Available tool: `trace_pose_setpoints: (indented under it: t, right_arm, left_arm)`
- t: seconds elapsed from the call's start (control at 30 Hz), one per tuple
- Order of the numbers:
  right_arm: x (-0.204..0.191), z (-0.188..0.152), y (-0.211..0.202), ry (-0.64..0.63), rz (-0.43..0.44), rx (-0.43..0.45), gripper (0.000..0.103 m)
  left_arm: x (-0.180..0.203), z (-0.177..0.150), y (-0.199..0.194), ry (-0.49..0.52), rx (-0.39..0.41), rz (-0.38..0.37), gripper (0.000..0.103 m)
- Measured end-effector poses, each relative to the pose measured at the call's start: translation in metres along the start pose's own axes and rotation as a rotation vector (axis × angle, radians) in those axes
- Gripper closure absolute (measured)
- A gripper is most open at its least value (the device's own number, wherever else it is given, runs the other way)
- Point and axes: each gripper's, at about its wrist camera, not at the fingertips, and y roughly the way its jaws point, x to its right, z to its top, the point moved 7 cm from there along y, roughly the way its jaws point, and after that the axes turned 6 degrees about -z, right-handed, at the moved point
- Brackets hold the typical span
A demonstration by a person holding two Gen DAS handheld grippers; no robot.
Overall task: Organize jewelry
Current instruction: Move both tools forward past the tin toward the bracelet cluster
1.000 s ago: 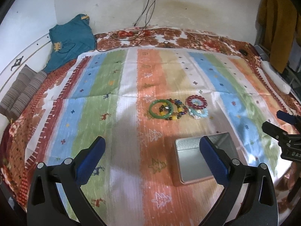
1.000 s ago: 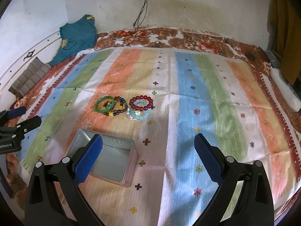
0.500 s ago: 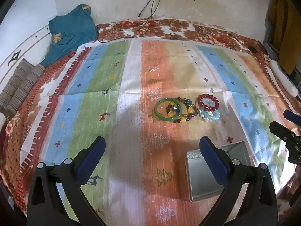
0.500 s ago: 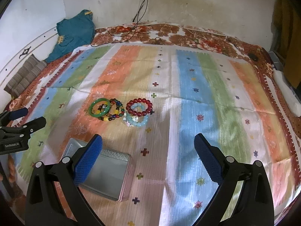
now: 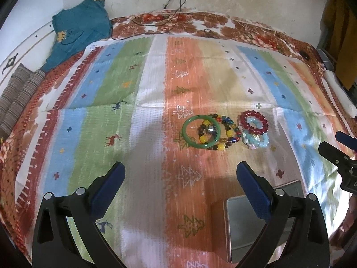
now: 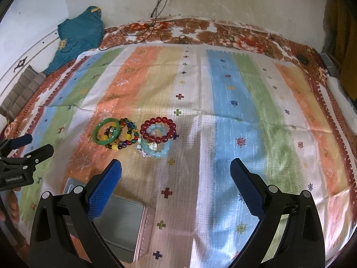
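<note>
A green bangle [image 5: 201, 131] [image 6: 106, 132], a multicolour bead bracelet [image 5: 225, 134] [image 6: 127, 136], a red bead bracelet [image 5: 253, 121] [image 6: 158, 129] and a pale blue bead bracelet [image 5: 256, 139] [image 6: 156, 148] lie clustered on a striped cloth [image 5: 156, 89] [image 6: 234, 111]. An open metal tin [image 5: 243, 223] [image 6: 121, 220] sits nearer me, partly hidden by gripper fingers. My left gripper [image 5: 178, 185] is open and empty, short of the bangle. My right gripper [image 6: 176, 184] is open and empty, short of the blue bracelet.
The cloth covers a floral bedspread [image 5: 212, 22]. A teal garment [image 5: 78, 29] and a striped pillow [image 5: 15, 96] lie at the far left. Cables [image 5: 176, 4] hang down the back wall. A white object [image 5: 339, 93] lies at the right edge.
Both grippers have moved forward and closer to the bracelets, which look larger now. The tin has slid toward the bottom of both views. Both grippers stay open.
</note>
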Motion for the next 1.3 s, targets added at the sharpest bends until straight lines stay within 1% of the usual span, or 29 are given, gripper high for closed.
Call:
trace_pose_setpoints:
  t: [0.1, 0.23, 0.43, 0.53, 0.7, 0.77, 1.0, 1.17, 1.3]
  right_arm:
    - [-0.001, 0.002, 0.009, -0.017, -0.020, -0.007, 0.004]
    - [0.000, 0.006, 0.021, -0.013, -0.025, -0.023, 0.004]
    - [0.000, 0.011, 0.041, -0.014, -0.032, -0.047, 0.004]
    - [0.001, 0.013, 0.050, -0.008, -0.034, -0.060, 0.004]
    - [-0.001, 0.017, 0.059, -0.011, -0.040, -0.067, 0.004]
    - [-0.001, 0.020, 0.064, -0.008, -0.039, -0.072, 0.004]
    - [-0.002, 0.024, 0.083, 0.010, -0.037, -0.103, 0.004]
    - [0.000, 0.026, 0.100, 0.013, -0.055, -0.125, 0.004]
    - [0.003, 0.028, 0.111, 0.020, -0.061, -0.141, 0.004]
  left_arm:
    - [-0.003, 0.002, 0.009, 0.001, -0.012, 0.004, 0.006]
    - [-0.007, 0.007, 0.022, -0.016, -0.035, 0.001, 0.006]
    - [-0.007, 0.015, 0.037, 0.000, -0.045, -0.002, 0.006]
    - [-0.011, 0.019, 0.043, -0.026, -0.051, -0.011, 0.006]
    - [-0.021, 0.020, 0.057, -0.062, -0.074, 0.005, 0.006]
    - [-0.025, 0.021, 0.062, -0.055, -0.076, 0.023, 0.006]
    - [-0.024, 0.027, 0.077, -0.048, -0.087, 0.004, 0.006]
    - [-0.024, 0.028, 0.088, -0.029, -0.104, 0.019, 0.006]
    - [-0.028, 0.027, 0.099, -0.029, -0.124, 0.024, 0.010]
